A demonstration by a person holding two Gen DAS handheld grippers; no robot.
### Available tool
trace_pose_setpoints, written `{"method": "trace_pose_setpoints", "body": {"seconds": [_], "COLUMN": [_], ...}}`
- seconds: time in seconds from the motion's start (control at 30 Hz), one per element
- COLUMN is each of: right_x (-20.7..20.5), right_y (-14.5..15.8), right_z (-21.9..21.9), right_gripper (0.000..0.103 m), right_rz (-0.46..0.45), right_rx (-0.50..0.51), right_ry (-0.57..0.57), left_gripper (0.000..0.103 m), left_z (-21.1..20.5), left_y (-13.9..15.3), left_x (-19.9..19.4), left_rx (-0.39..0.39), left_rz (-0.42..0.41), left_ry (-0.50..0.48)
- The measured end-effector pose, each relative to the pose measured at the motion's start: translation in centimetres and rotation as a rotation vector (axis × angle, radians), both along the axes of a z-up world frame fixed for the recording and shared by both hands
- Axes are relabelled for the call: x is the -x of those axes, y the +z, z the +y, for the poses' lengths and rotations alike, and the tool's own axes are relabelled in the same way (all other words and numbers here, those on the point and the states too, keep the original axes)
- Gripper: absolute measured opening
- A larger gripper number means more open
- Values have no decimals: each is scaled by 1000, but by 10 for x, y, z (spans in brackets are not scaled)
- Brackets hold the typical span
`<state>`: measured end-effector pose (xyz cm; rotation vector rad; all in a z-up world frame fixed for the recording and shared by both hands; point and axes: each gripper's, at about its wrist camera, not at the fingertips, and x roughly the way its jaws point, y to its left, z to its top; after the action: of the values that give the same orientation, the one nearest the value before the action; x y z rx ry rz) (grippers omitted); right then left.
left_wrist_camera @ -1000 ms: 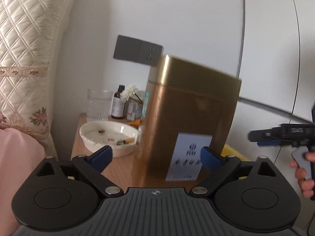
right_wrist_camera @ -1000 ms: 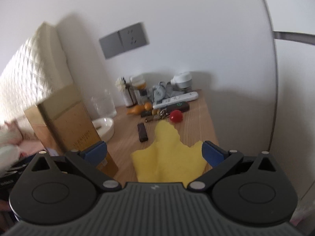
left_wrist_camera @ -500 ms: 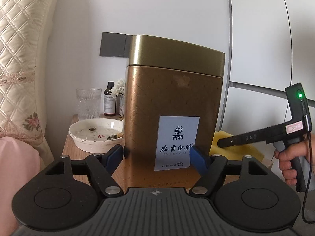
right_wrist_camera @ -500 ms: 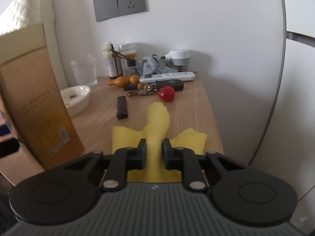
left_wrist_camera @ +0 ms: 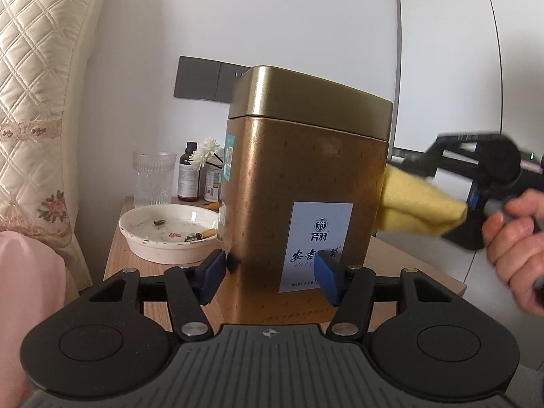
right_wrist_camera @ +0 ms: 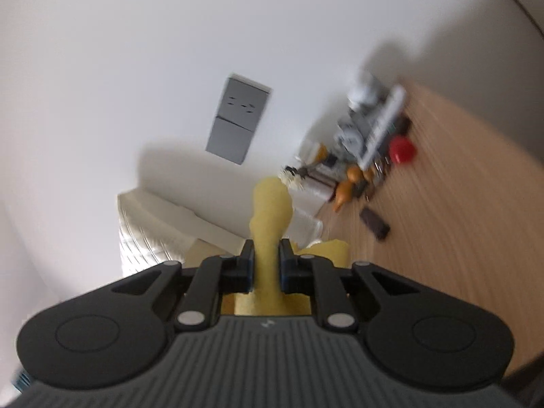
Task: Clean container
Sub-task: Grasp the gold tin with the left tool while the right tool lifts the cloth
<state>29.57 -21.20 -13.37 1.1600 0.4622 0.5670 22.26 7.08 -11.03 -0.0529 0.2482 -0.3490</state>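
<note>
I have the left gripper clamped on the lower body of the gold tea tin, upright at the near edge of the wooden bedside table. My right gripper pinches the yellow cloth, which touches the tin's right side. Ashtray and ribbed glass sit far left.

We see soft, even daylight on the white wall. The gold tin carries a mild sheen along its lid edge and throws a shadow toward nine o'clock. The left wrist view is sharp, bowed at the rim. The right wrist view is smeared: bench clutter streaks at two o'clock, corners darken.
</note>
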Motion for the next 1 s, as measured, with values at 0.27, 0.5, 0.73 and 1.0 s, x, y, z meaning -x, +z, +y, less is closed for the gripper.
{"method": "trace_pose_setpoints", "body": {"seconds": [0.27,0.5,0.73,1.0], "right_x": [8,8,8,2], "right_y": [-31,-32,-27,-27], "right_z": [15,20,12,17], "right_gripper": [15,18,18,18], "right_rz": [94,125,116,112], "right_rx": [-51,-11,1,10], "right_ry": [32,32,28,51], "left_gripper": [62,62,84,74], "left_z": [1,1,16,6], "left_y": [1,3,12,9], "left_x": [6,11,5,0], "left_rx": [-12,-29,21,-32], "left_rz": [-1,3,-38,-51], "left_ry": [-9,-42,-48,-101]}}
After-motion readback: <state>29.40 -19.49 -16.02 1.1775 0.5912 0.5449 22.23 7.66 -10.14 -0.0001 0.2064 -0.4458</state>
